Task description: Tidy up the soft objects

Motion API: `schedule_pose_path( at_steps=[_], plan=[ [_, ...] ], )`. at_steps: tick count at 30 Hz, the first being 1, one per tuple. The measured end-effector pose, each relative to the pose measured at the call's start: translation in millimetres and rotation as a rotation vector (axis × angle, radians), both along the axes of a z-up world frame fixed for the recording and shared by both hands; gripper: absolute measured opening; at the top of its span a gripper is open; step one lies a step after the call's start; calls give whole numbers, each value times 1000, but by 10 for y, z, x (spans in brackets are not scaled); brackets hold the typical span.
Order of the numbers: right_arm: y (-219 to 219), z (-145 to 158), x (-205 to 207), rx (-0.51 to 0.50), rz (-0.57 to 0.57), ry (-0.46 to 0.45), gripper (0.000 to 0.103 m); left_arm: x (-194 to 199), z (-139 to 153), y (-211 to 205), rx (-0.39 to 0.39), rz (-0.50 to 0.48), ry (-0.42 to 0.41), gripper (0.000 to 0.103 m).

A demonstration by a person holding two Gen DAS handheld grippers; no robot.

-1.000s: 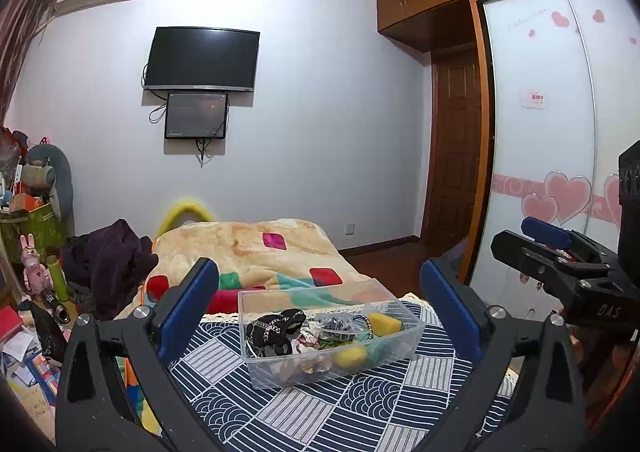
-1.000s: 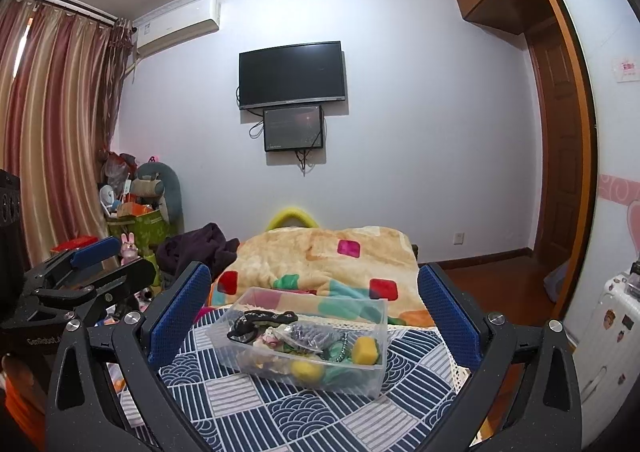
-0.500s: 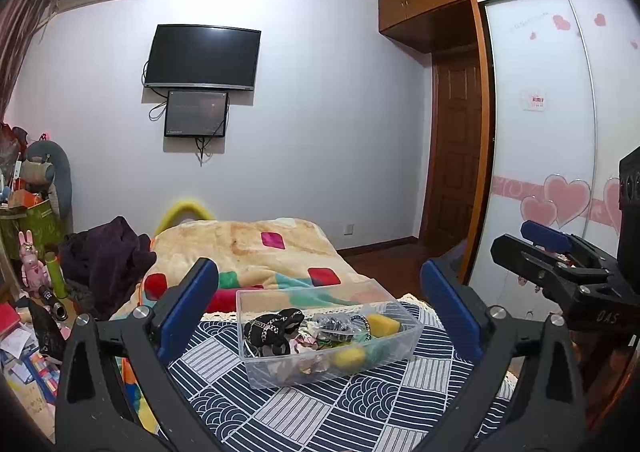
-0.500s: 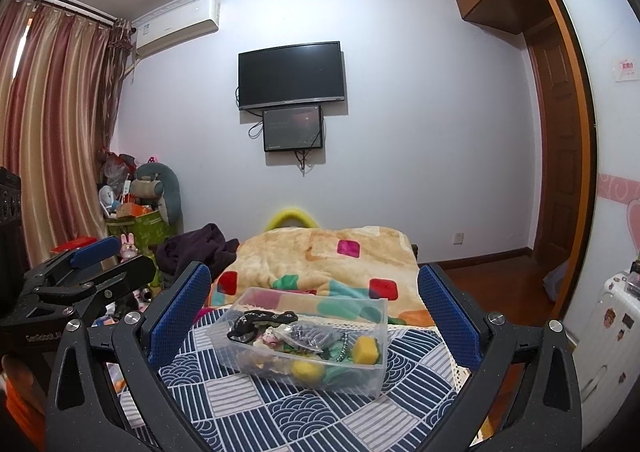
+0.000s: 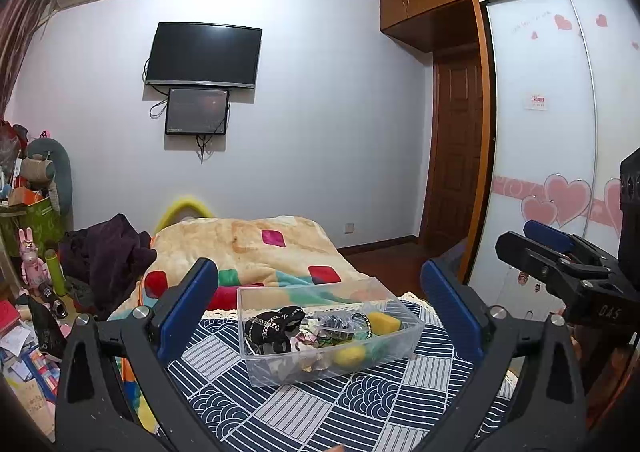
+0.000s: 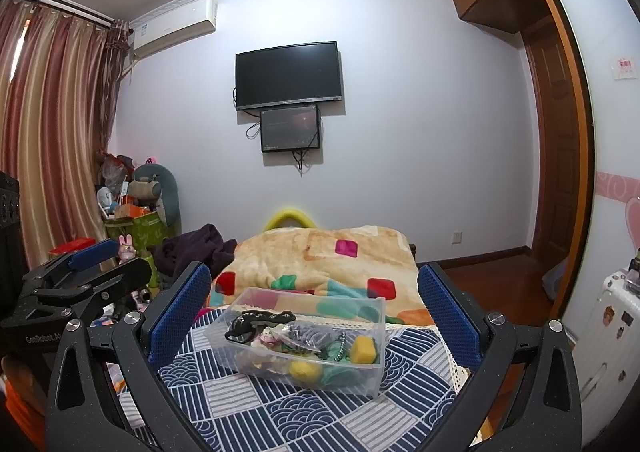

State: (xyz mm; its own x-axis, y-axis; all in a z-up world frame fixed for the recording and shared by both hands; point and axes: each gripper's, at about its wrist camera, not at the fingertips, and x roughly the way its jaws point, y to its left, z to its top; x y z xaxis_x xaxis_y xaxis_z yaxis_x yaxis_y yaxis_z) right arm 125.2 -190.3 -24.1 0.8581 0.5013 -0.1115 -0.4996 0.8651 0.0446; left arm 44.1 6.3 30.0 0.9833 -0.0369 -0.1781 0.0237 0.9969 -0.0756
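A clear plastic box [image 5: 404, 344] [image 6: 376, 364] stands on a blue and white patterned cloth [image 5: 304, 412] [image 6: 280, 416]. It holds several soft things: a black toy [image 5: 272, 326] [image 6: 256, 322], a yellow sponge block [image 5: 384, 320] [image 6: 363, 348] and a yellow ball [image 5: 349, 355] [image 6: 305, 370]. My left gripper [image 5: 320, 304] is open and empty, above and in front of the box. My right gripper [image 6: 314, 304] is open and empty too, at the same distance. Each gripper shows at the other view's edge.
A bed with a beige patched blanket [image 5: 248, 248] [image 6: 332, 256] lies behind the cloth. A dark garment [image 5: 108, 252] and clutter [image 5: 28, 292] sit at the left. A wardrobe with sliding doors [image 5: 560, 131] and a wooden door [image 5: 456, 155] stand at the right.
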Motion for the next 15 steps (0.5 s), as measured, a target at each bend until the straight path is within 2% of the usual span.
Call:
schedule_pose_path(
  at_steps=[15],
  plan=[
    [-5, 4, -9, 7, 3, 6, 103, 18, -1, -15, -10, -31, 22, 103]
  ],
)
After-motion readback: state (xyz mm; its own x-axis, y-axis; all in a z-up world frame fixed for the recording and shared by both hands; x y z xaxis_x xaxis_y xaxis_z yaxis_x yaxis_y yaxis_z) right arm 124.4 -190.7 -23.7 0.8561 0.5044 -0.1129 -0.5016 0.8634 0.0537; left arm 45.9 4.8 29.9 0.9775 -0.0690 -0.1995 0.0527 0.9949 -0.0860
